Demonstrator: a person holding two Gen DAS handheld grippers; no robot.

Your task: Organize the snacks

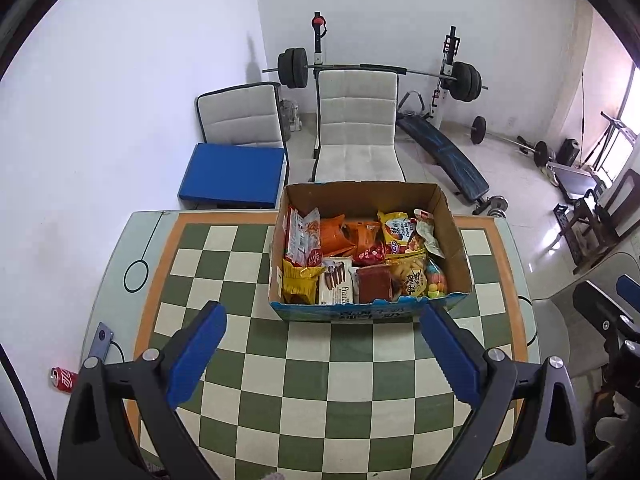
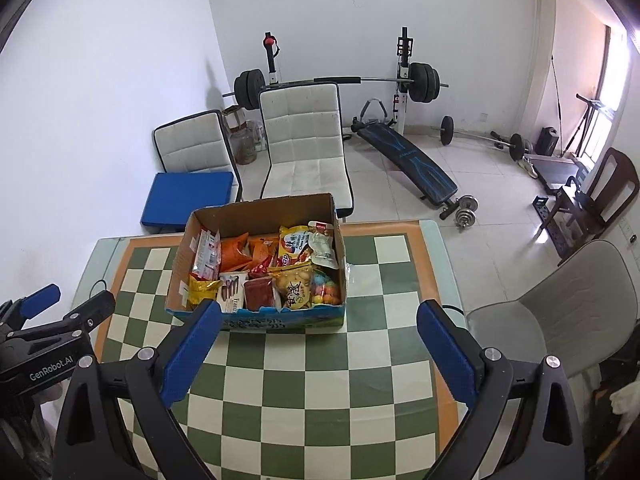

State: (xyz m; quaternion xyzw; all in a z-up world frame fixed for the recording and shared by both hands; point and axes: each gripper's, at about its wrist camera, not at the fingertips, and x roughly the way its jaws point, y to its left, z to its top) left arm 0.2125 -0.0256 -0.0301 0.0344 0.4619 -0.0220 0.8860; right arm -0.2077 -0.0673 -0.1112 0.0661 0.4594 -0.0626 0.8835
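Basically all snacks sit packed inside the cardboard box (image 1: 370, 312) at the far side of the table (image 1: 320, 380). Left gripper (image 1: 322, 312) and right gripper (image 2: 318, 316) hover just short of the box, fingers wide, holding nothing. Looks like done or not started; any next move means reaching in over the near wall.

White walls, tiled floor (image 2: 460, 168), barbell rack (image 1: 380, 70) behind chairs (image 1: 358, 120).

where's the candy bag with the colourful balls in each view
Left wrist: candy bag in the box's near right corner, right of centre.
Right wrist: candy bag in the same corner of the box, about mid-frame.
Shared landmark: the brown packet further left in the near row.
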